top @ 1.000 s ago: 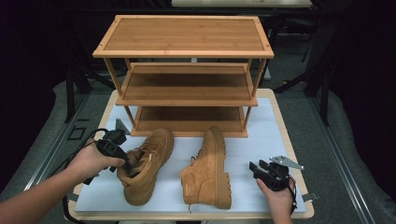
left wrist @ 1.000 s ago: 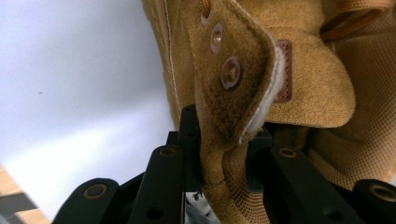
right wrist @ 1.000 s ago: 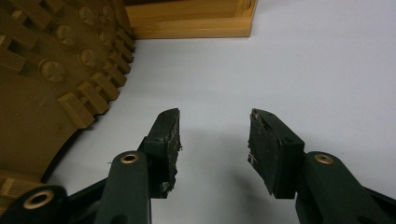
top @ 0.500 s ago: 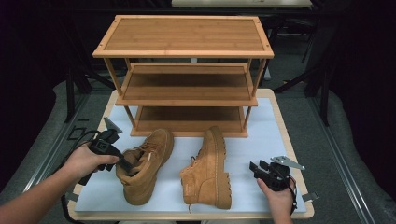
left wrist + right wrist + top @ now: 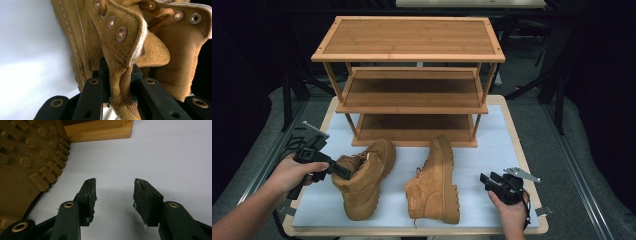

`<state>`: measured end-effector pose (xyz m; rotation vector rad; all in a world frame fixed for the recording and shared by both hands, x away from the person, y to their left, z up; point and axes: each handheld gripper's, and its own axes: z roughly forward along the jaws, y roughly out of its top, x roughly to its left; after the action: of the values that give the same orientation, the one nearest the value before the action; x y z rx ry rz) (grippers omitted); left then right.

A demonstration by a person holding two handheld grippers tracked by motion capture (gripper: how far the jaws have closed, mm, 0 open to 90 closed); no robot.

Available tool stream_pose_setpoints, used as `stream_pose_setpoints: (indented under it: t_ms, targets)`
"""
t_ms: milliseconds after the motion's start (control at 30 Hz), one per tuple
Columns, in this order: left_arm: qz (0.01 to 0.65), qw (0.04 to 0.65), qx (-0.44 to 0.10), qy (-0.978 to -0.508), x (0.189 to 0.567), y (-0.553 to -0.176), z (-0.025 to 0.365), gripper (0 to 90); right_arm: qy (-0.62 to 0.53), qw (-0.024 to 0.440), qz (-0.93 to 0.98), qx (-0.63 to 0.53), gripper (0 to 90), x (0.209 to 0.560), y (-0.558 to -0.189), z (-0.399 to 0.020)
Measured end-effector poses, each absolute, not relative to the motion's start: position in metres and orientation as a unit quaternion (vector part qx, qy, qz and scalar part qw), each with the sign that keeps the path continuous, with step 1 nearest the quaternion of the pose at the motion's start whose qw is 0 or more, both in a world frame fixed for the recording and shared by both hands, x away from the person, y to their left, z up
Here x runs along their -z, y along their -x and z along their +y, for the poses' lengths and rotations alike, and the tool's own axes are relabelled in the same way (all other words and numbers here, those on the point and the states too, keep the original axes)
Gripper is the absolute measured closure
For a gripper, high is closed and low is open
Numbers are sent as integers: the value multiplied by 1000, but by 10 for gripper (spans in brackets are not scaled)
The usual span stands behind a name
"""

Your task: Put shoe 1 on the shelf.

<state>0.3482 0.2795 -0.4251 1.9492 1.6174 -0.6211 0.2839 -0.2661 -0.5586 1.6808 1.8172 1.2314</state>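
Left gripper view: suede boot [image 5: 150, 57], metal eyelets [image 5: 121, 33].

tan suede boot [image 5: 364, 177], upright, collar pinched

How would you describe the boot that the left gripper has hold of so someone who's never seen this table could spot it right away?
Start at the three-tier bamboo shoe rack on the white mat; two tan lace-up boots sit in front of it. The one you want is the left boot, standing upright on its sole. The left gripper pinches its collar, while its neighbour, the right boot, lies tipped on its side with the lugged sole facing the right gripper.
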Motion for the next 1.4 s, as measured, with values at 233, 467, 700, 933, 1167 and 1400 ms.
stream_pose_setpoints:
  t_ms: [233, 467, 700, 933, 1167, 1400]
  targets:
    - [597, 291, 232, -710, 404, -342, 291, 791, -600, 185, 641, -442, 522, 559, -284, -268]
    - [599, 306, 240, -700, 383, -335, 297, 792, -603, 184, 634, -448, 521, 561, -285, -269]
    - [603, 316, 246, -690, 369, -329, 303, 792, -606, 182, 630, -450, 520, 561, -285, -271]
    - [601, 344, 248, -677, 345, -317, 315, 793, -607, 181, 629, -450, 520, 562, -285, -272]
    - [589, 380, 233, -674, 301, -307, 333, 792, -610, 180, 625, -453, 520, 562, -285, -272]
    - [588, 410, 202, -667, 273, -312, 342, 791, -611, 180, 624, -453, 520, 562, -285, -273]
